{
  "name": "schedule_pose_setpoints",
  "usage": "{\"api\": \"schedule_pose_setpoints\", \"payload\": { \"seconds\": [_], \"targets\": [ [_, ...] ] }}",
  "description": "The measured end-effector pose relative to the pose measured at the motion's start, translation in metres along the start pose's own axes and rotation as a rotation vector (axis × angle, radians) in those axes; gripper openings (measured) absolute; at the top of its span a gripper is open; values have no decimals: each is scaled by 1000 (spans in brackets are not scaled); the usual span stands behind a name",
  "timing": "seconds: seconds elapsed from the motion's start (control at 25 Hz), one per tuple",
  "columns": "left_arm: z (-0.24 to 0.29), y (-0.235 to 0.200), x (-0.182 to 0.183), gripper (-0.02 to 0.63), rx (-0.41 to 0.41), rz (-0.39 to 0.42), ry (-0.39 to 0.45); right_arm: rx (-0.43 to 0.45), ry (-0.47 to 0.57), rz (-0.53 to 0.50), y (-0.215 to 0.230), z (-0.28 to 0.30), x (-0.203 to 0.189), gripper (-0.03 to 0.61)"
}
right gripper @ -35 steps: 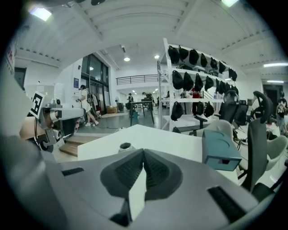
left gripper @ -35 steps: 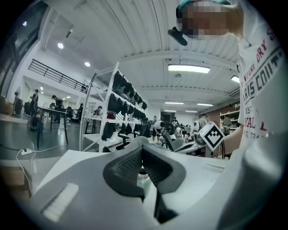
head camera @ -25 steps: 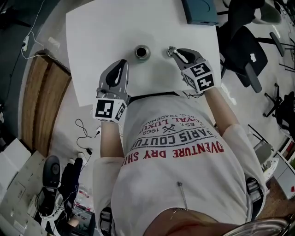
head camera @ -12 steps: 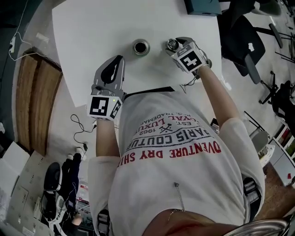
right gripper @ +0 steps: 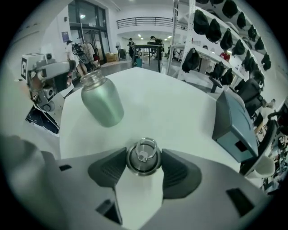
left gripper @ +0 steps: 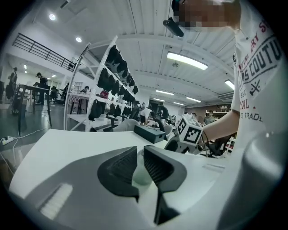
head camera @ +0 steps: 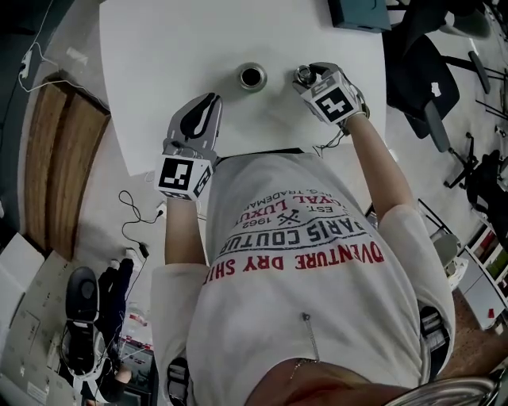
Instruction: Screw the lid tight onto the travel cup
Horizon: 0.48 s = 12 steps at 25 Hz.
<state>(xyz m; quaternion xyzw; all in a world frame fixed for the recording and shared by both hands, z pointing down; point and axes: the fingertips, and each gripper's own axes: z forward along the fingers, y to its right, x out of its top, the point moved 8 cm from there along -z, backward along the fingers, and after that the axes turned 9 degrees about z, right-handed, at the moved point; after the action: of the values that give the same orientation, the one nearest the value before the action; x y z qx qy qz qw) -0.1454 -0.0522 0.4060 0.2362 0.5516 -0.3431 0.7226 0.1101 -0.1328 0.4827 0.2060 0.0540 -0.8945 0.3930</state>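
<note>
On the table (head camera: 175, 47), the cup (head camera: 252, 77) stands left of the lid (head camera: 302, 75) (near, not touching). A box (head camera: 361, 12) lies behind the lid, at the table's far edge.

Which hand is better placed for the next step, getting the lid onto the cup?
Right. The right tongs have just been closing on the lid between them, beside the cup. The left tongs are shut, empty and apart from both.

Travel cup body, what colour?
Pale green travel cup, silvery threaded neck; shows best in the right gripper view.
</note>
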Motion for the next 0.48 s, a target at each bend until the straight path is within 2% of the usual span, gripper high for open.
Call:
{"api": "schedule_pose_setpoints", "payload": {
  "seconds": [0.04, 0.12, 0.16, 0.32, 0.48],
  "targets": [
    [3, 1, -4, 53, -13, 8, -13, 2, 13, -9, 0, -5, 1, 252],
    [9, 4, -12, 227, -42, 29, -34, 28, 46, -6, -2, -17, 8, 252],
    [12, 7, -15, 277, -56, 42, -43, 43, 63, -3, -3, -25, 12, 252],
    [31, 19, -32, 349, -109, 113, -77, 57, 120, -49, -7, -50, 27, 252],
    [61, 21, -48, 417, -127, 106, -84, 51, 164, -86, -10, -62, 40, 252]
  ]
}}
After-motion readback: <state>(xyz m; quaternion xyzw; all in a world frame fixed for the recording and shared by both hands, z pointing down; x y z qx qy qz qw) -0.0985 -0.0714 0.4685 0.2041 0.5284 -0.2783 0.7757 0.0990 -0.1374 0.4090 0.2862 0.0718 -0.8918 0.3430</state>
